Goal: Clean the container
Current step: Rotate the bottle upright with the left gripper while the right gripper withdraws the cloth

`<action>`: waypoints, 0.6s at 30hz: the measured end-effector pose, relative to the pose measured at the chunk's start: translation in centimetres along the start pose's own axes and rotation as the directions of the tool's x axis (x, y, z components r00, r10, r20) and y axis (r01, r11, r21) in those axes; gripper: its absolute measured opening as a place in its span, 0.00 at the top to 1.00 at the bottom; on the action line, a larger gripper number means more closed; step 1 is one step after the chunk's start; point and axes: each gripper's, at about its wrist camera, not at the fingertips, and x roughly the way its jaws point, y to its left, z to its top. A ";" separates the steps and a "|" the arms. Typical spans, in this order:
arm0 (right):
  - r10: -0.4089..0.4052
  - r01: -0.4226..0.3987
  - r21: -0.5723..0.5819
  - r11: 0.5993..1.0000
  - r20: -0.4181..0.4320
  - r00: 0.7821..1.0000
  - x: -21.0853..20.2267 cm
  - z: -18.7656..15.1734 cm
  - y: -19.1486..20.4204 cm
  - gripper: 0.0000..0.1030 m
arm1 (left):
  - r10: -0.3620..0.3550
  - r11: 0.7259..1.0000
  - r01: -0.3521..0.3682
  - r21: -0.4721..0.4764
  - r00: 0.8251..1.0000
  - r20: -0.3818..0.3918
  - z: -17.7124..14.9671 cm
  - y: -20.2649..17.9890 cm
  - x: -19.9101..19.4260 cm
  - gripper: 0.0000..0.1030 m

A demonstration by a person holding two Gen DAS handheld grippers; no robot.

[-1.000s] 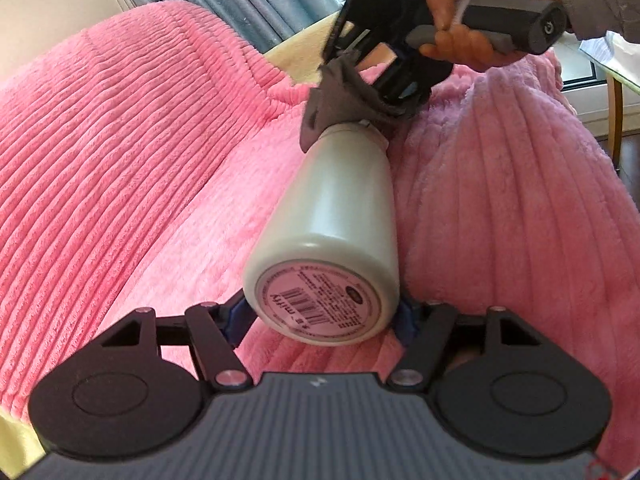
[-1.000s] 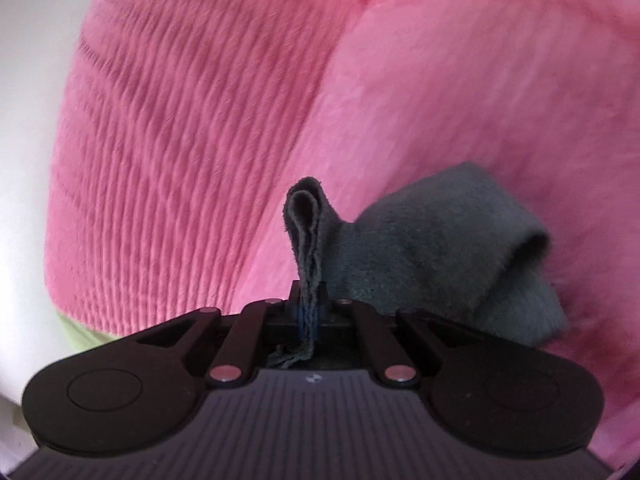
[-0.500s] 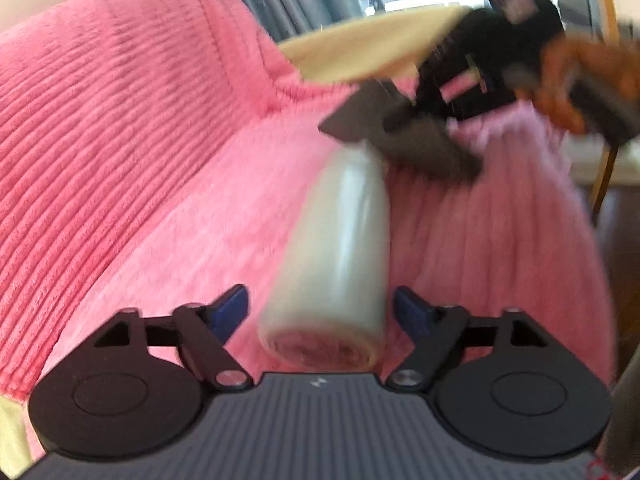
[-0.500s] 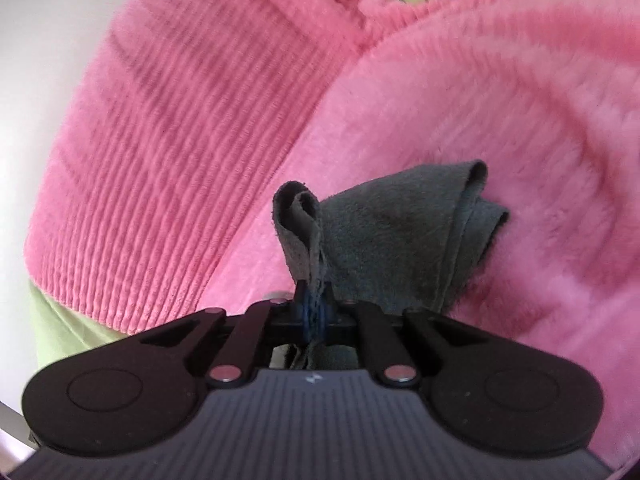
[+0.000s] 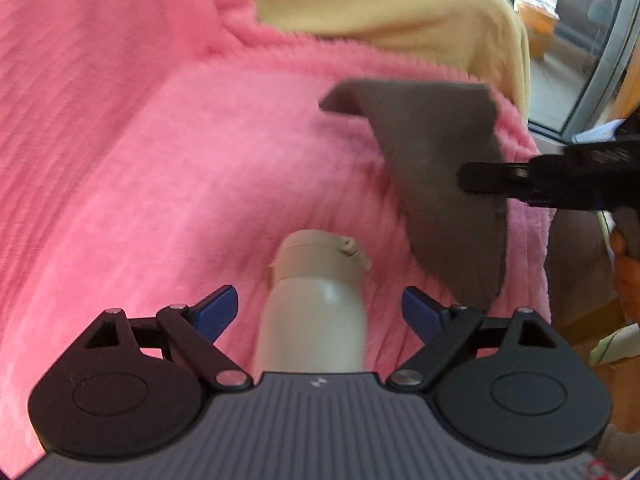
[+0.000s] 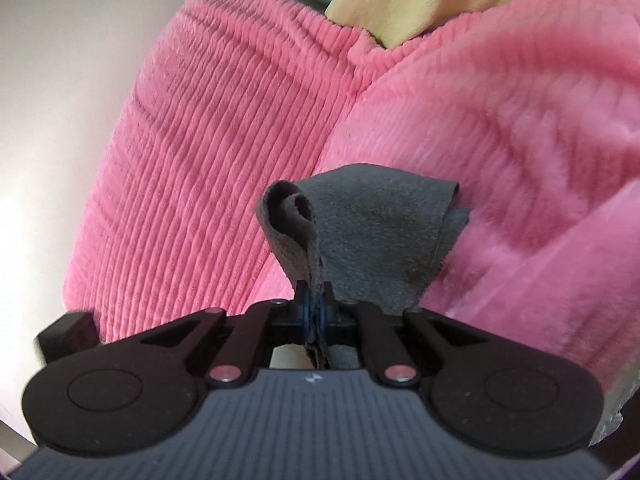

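Note:
A white bottle (image 5: 316, 312) with a beige cap lies on the pink blanket (image 5: 180, 168), pointing away from me. My left gripper (image 5: 320, 312) is open, its blue pads (image 5: 218, 312) apart on either side of the bottle without touching it. My right gripper (image 6: 314, 304) is shut on a grey cloth (image 6: 376, 232). In the left wrist view the cloth (image 5: 440, 176) hangs from the right gripper (image 5: 464, 178), up and to the right of the bottle's cap, clear of it.
The pink ribbed blanket covers a sofa with a yellow cover (image 5: 380, 4) behind. A window and floor (image 5: 568, 60) show at the far right. A pale wall (image 6: 60, 100) is at the left in the right wrist view.
My left gripper has opened and let go of the bottle, which now lies on the blanket. The right gripper has lifted the cloth off the bottle's top and moved right.

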 end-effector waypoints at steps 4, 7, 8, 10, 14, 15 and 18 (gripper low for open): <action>0.023 -0.023 0.028 0.999 0.007 1.000 -0.6 -0.3 -0.7 0.96 | -0.049 0.998 0.044 -0.048 0.991 -0.123 2.0 0.9 3.4 0.18; 0.034 -0.034 0.037 0.999 0.007 0.999 -0.6 -0.4 -0.9 0.96 | -0.049 0.996 0.035 -0.076 0.981 -0.189 2.5 1.3 5.0 0.31; 0.037 -0.037 0.040 0.999 0.006 0.999 -0.5 -0.4 -1.0 0.96 | -0.048 0.997 0.034 -0.074 0.980 -0.195 2.4 1.4 5.2 0.32; 0.043 -0.043 0.044 0.998 0.004 0.999 -0.4 -0.4 -1.1 0.96 | -0.046 0.997 0.032 -0.070 0.978 -0.204 2.2 1.4 5.6 0.32; 0.047 -0.048 0.047 0.998 0.008 0.999 -0.2 -0.6 -1.2 0.96 | -0.027 0.998 0.018 -0.067 0.991 -0.134 1.0 1.2 4.1 0.33; 0.048 -0.048 0.046 0.998 0.009 0.999 -0.2 -0.7 -1.2 0.96 | -0.021 0.997 0.013 -0.079 0.995 -0.098 0.6 1.4 3.4 0.33; 0.049 -0.049 0.038 0.998 0.010 0.999 -0.1 -0.9 -0.9 0.96 | -0.001 0.993 0.003 -0.117 1.000 0.022 -0.7 2.2 1.0 0.33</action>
